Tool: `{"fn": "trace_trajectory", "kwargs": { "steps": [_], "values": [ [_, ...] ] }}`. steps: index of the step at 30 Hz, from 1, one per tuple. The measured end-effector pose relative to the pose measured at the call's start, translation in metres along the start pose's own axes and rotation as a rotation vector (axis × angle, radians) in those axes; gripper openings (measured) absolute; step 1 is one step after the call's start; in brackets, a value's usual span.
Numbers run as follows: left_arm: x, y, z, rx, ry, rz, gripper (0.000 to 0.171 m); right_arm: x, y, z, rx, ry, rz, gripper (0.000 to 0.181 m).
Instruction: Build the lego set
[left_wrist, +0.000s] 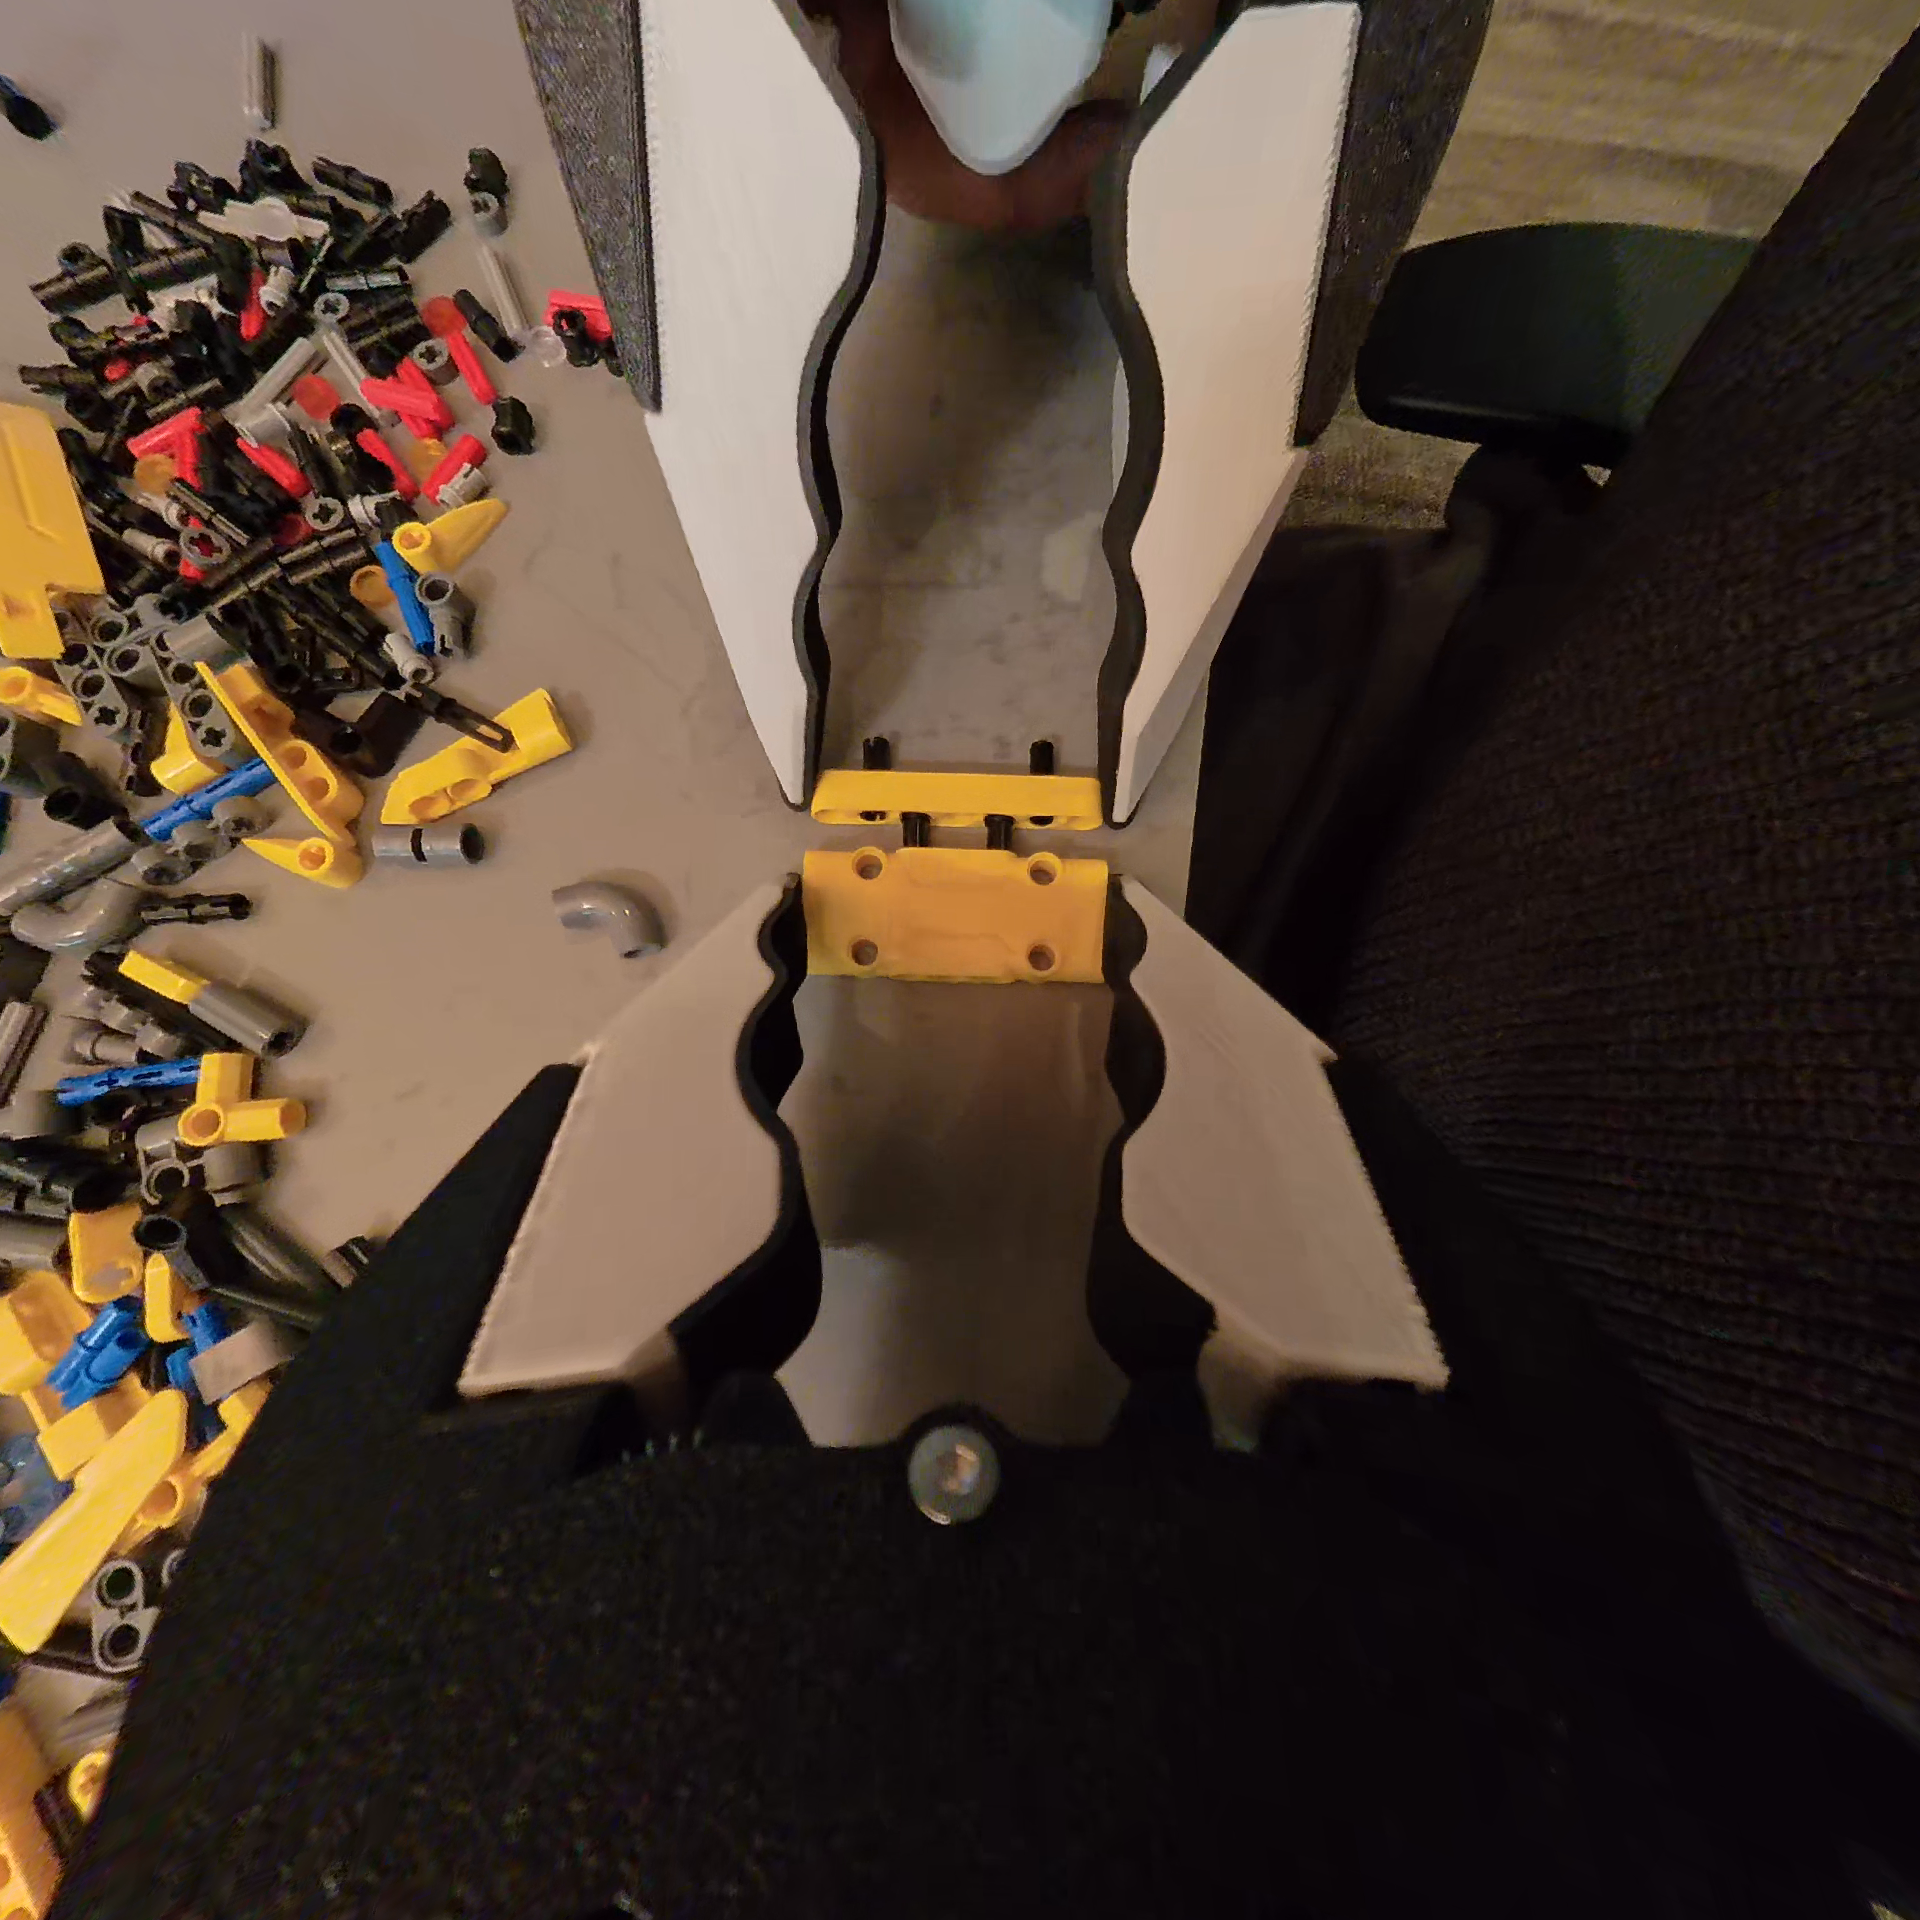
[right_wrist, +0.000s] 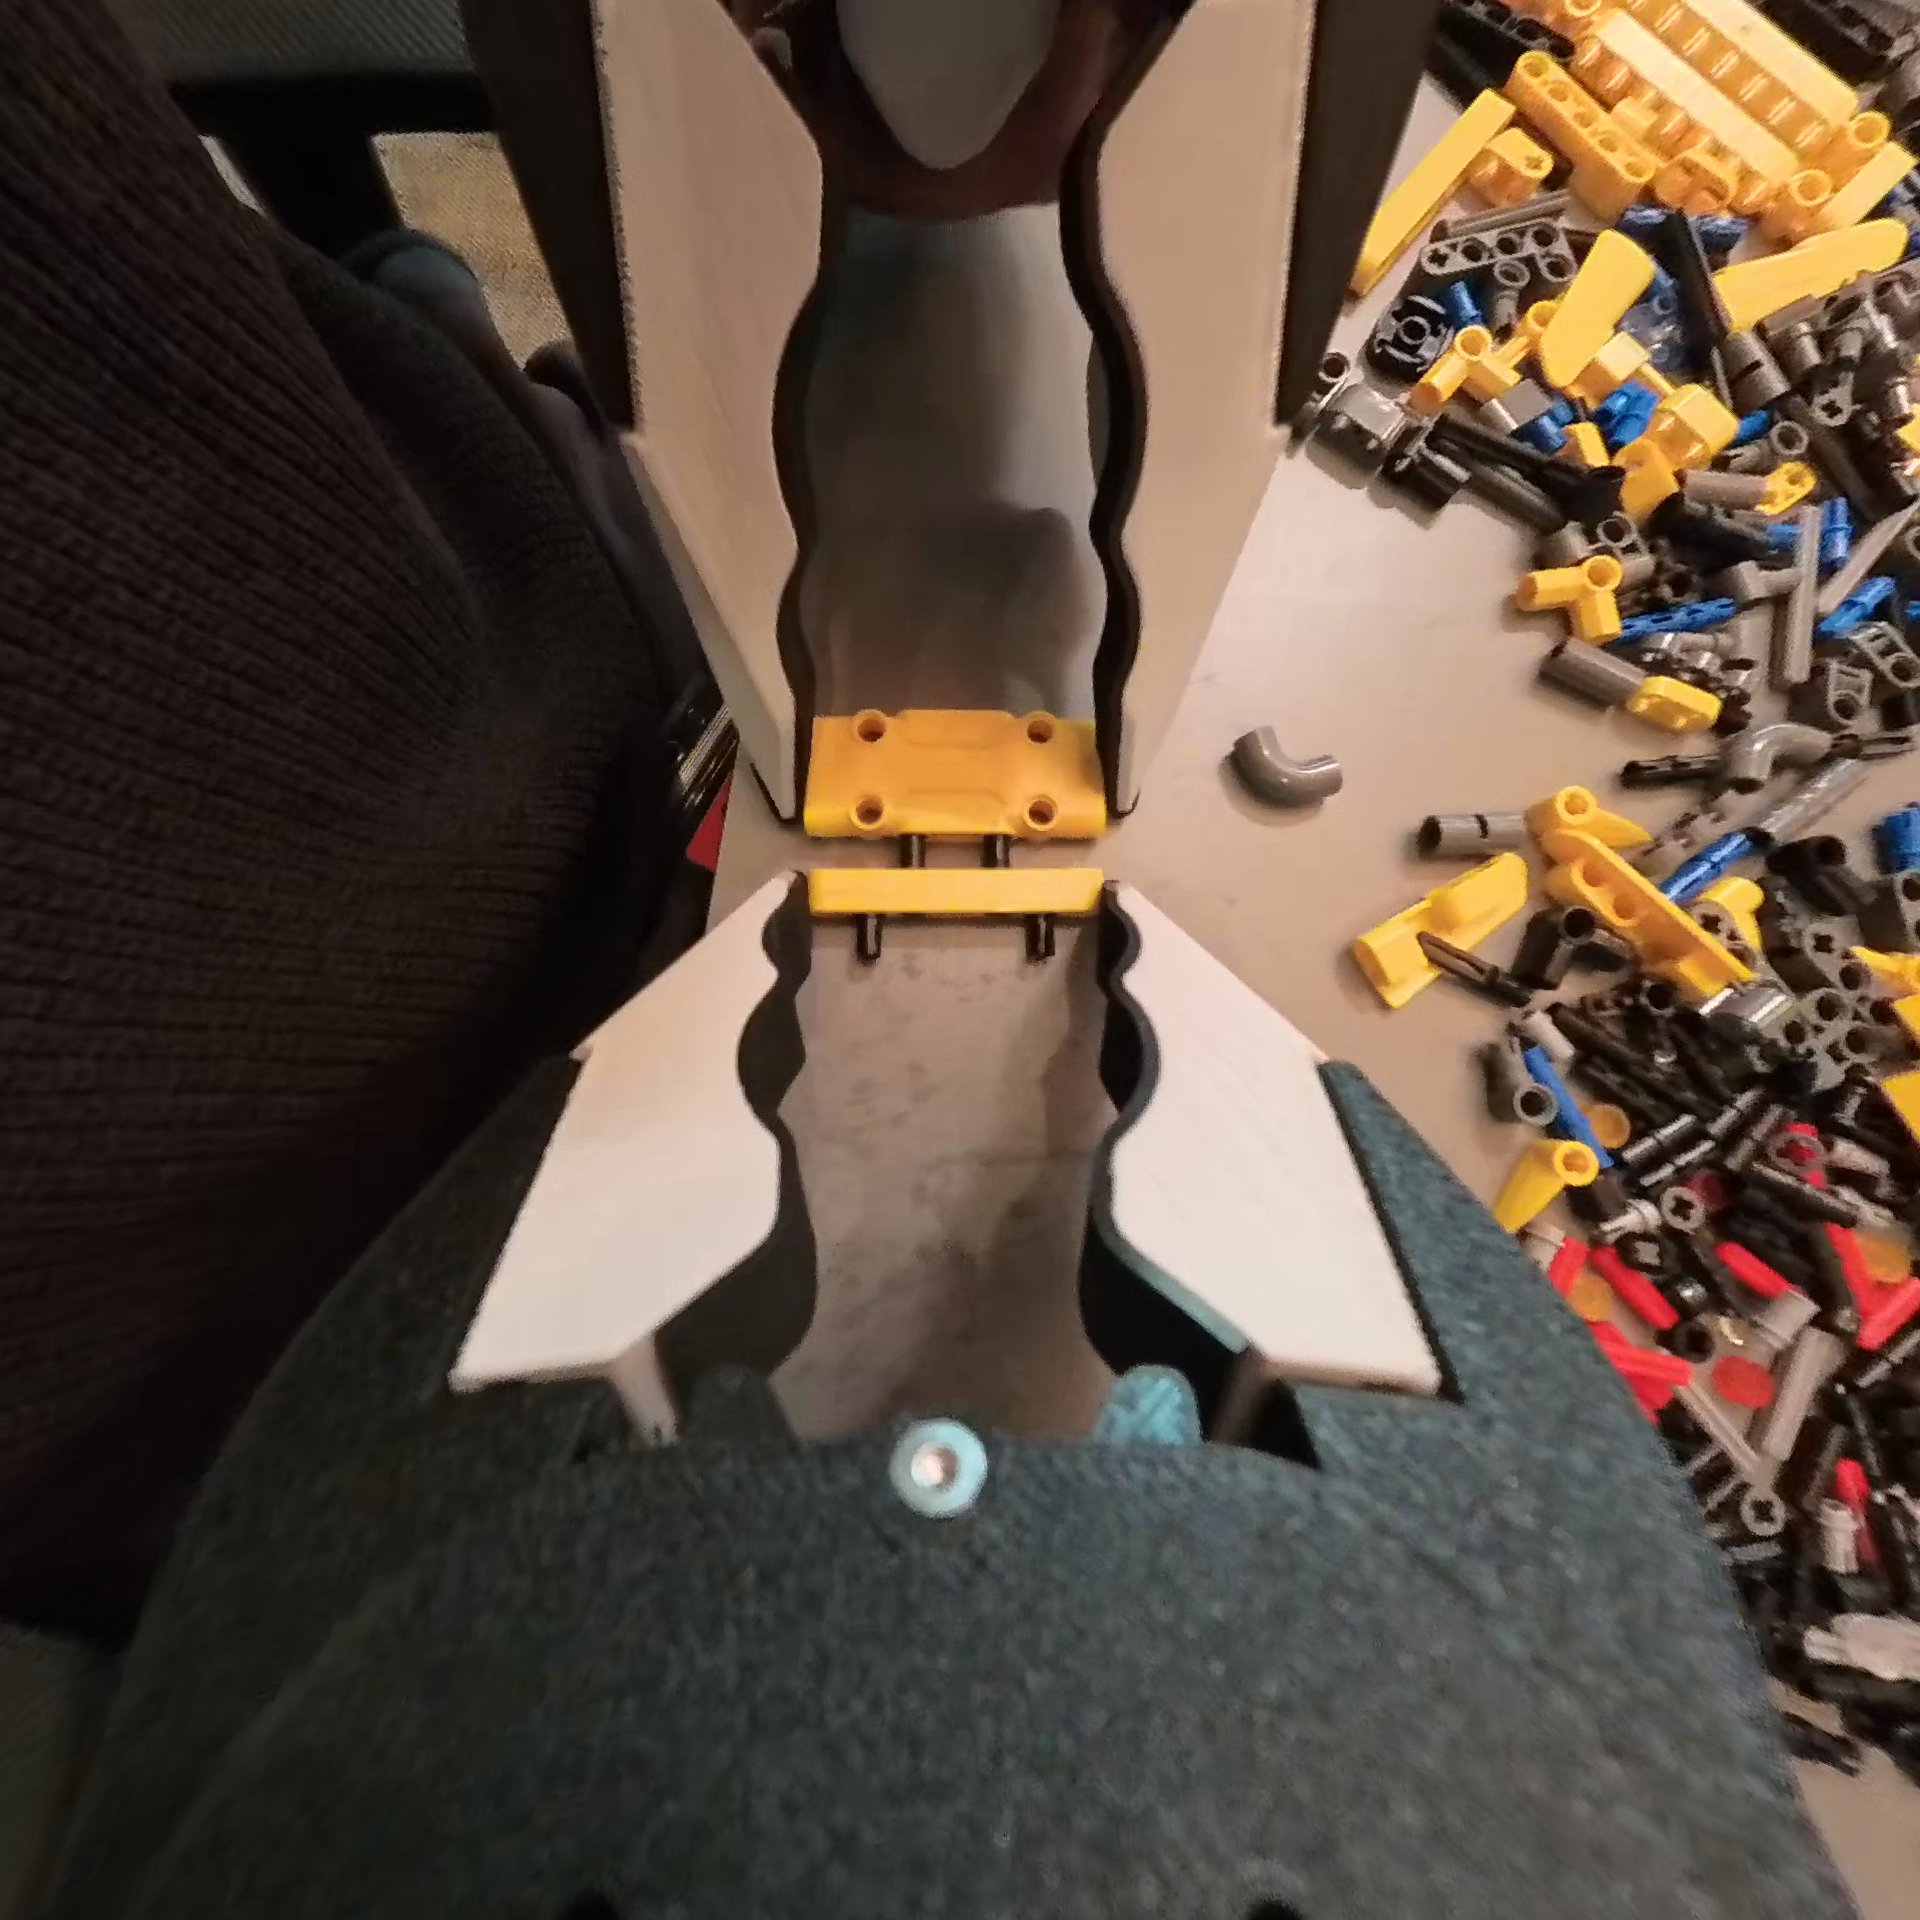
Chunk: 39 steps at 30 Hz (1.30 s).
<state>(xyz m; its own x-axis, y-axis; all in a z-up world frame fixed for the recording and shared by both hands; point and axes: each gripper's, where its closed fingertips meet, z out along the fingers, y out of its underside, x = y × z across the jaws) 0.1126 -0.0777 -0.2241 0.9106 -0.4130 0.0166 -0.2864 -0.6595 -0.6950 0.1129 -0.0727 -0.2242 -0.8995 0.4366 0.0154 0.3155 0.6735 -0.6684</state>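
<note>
My left gripper (left_wrist: 954, 920) is shut on a flat yellow panel (left_wrist: 954, 940) with four corner holes. My right gripper (right_wrist: 954, 899) is shut on a thin yellow beam (right_wrist: 954, 890) that carries black pins (right_wrist: 868, 940) on its near side. The two grippers face each other tip to tip above the grey table (left_wrist: 644, 727). Two short black pins (left_wrist: 914, 828) bridge the narrow gap between beam (left_wrist: 954, 798) and panel, which are parallel and slightly apart. In the right wrist view the panel (right_wrist: 954, 774) sits in the left gripper (right_wrist: 954, 795) opposite. The right gripper (left_wrist: 954, 805) shows at the top of the left wrist view.
A large pile of loose yellow, black, grey, blue and red building pieces (left_wrist: 208, 623) (right_wrist: 1662, 831) covers the table beside the grippers. A grey elbow piece (left_wrist: 608, 914) (right_wrist: 1286, 774) lies alone nearby. Dark knit clothing (left_wrist: 1662, 935) and a black chair armrest (left_wrist: 1538, 332) lie beyond the table edge.
</note>
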Motion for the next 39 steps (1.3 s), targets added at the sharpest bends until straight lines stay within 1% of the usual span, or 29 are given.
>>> {"fn": "trace_trajectory", "kwargs": {
  "steps": [2, 6, 9, 11, 14, 18, 21, 23, 27, 29, 33, 35, 37, 39],
  "values": [
    [0.000, 0.000, 0.000, 0.000, 0.001, 0.000, 0.056, 0.001, 0.000, 0.000, 0.000, -0.007, 0.007, 0.055],
    [0.000, -0.001, 0.000, 0.033, 0.012, -0.013, 0.056, 0.001, -0.001, -0.001, 0.062, -0.053, 0.053, 0.055],
    [0.000, -0.001, 0.001, 0.029, 0.009, -0.001, 0.056, 0.001, -0.001, 0.000, 0.039, -0.025, -0.046, 0.054],
    [0.000, -0.001, 0.001, 0.037, 0.009, 0.002, 0.056, 0.001, -0.001, 0.000, 0.073, -0.032, -0.058, 0.054],
    [0.000, -0.001, 0.001, 0.048, 0.006, -0.007, 0.056, 0.001, -0.002, 0.000, 0.118, -0.034, -0.006, 0.055],
    [0.000, -0.001, 0.001, 0.048, -0.003, -0.003, 0.056, 0.001, -0.002, 0.000, 0.103, -0.017, 0.056, 0.056],
    [-0.001, -0.001, 0.000, 0.048, -0.020, 0.008, 0.057, 0.001, 0.000, -0.001, 0.084, 0.023, 0.038, 0.056],
    [0.000, -0.005, -0.002, 0.078, -0.033, 0.003, 0.057, 0.001, -0.002, -0.007, 0.113, 0.059, 0.034, 0.056],
    [0.003, -0.012, -0.010, 0.147, -0.013, -0.045, 0.057, 0.008, 0.001, -0.022, 0.165, 0.149, 0.043, 0.056],
    [0.001, -0.015, -0.015, 0.183, -0.005, -0.078, 0.057, 0.010, 0.005, -0.026, 0.176, 0.166, 0.074, 0.056],
    [0.003, -0.031, -0.029, 0.320, 0.052, -0.171, 0.057, 0.009, 0.011, -0.026, 0.177, 0.200, 0.121, 0.056],
    [0.003, -0.036, -0.035, 0.382, 0.064, -0.215, 0.057, 0.011, 0.009, -0.029, 0.190, 0.247, 0.129, 0.056],
    [-0.003, -0.037, -0.039, 0.404, 0.016, -0.224, 0.057, 0.012, 0.014, -0.027, 0.160, 0.268, 0.148, 0.057],
    [-0.005, -0.035, -0.040, 0.398, -0.042, -0.209, 0.057, 0.013, 0.021, -0.024, 0.120, 0.281, 0.178, 0.057]
  ]
}}
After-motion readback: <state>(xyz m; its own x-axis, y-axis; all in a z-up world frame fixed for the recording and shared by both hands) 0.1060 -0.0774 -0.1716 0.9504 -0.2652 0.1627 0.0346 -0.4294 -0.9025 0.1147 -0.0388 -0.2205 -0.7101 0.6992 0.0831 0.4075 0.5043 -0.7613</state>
